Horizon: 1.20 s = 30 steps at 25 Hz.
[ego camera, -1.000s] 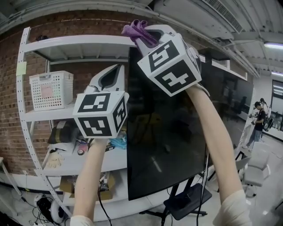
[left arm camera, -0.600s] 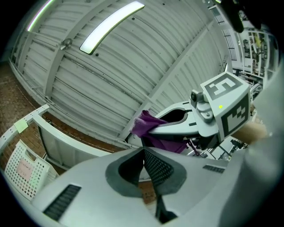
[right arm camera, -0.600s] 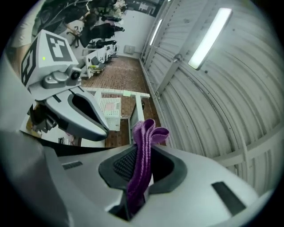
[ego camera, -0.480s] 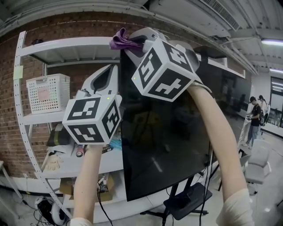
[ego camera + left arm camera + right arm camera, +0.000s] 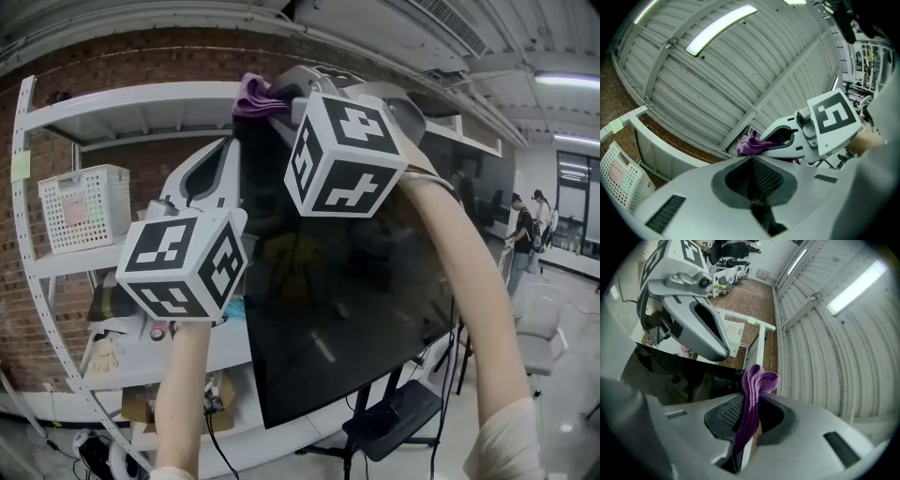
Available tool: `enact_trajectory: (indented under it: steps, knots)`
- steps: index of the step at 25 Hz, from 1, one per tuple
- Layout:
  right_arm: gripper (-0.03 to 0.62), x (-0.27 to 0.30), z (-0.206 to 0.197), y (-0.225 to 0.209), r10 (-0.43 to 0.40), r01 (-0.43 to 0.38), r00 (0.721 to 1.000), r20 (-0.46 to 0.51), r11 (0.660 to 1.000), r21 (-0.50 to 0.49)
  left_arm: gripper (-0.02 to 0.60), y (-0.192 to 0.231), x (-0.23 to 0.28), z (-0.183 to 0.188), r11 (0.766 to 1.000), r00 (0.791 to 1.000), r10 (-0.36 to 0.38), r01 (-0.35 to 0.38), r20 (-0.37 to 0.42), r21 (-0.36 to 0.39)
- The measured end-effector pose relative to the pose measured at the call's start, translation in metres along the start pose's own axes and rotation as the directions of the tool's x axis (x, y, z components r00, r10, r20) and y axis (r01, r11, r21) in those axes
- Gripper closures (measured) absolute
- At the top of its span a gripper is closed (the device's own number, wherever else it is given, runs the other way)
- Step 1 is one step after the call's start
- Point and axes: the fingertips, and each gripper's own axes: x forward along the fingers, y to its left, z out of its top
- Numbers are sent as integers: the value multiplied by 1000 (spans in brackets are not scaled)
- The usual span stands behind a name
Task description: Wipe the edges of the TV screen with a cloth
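Head view showed the dark TV screen [image 5: 356,281] tilted, with the right gripper [image 5: 277,94] at its top left corner, jaws clamped on a purple cloth [image 5: 251,92]. The left gripper [image 5: 214,169], jaws together and empty, hovered beside the screen's left edge.

1. A white shelf unit [image 5: 141,94] stands against the brick wall [image 5: 141,164].
2. Its middle board holds a white basket [image 5: 82,208].
3. The lower boards carry pale gloves [image 5: 101,352] and a cardboard box [image 5: 141,405].
4. The floor [image 5: 562,422] bears a black stand [image 5: 394,424] holding the TV [image 5: 356,281], and a white chair [image 5: 542,342].
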Motion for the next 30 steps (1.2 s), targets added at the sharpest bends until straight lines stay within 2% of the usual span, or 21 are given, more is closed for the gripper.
enact_trajectory:
  steps: [4,9,11,17,22,26,30]
  knots:
    - [533,0,-25,3,28,-30,997,-70,999,-27,566,-13,7,-3,999,999,-42,42,-4,-26]
    - [533,-1,-63,5,72,-77,990,-122,996,-34,566,-32,17,-10,1000,1000,-17,17,-6,-6]
    - [533,-6,-87,9,71,-75,989,-131,997,-29,566,-50,23,-12,1000,1000,-13,13,-2,1]
    - [533,-17,-164,17,88,-91,985,-149,996,-14,566,-105,56,-36,998,1000,-10,9,-16,-57]
    - [533,-28,-229,23,118,-122,982,-149,992,-15,566,-158,88,-55,998,1000,-11,9,-29,-57]
    - [533,-33,-267,28,111,-116,982,-155,993,-22,566,-190,105,-67,996,1000,-10,9,-17,-84]
    - [533,-34,-292,33,130,-140,976,-173,989,-50,566,-225,121,-91,996,998,-43,39,-51,-78]
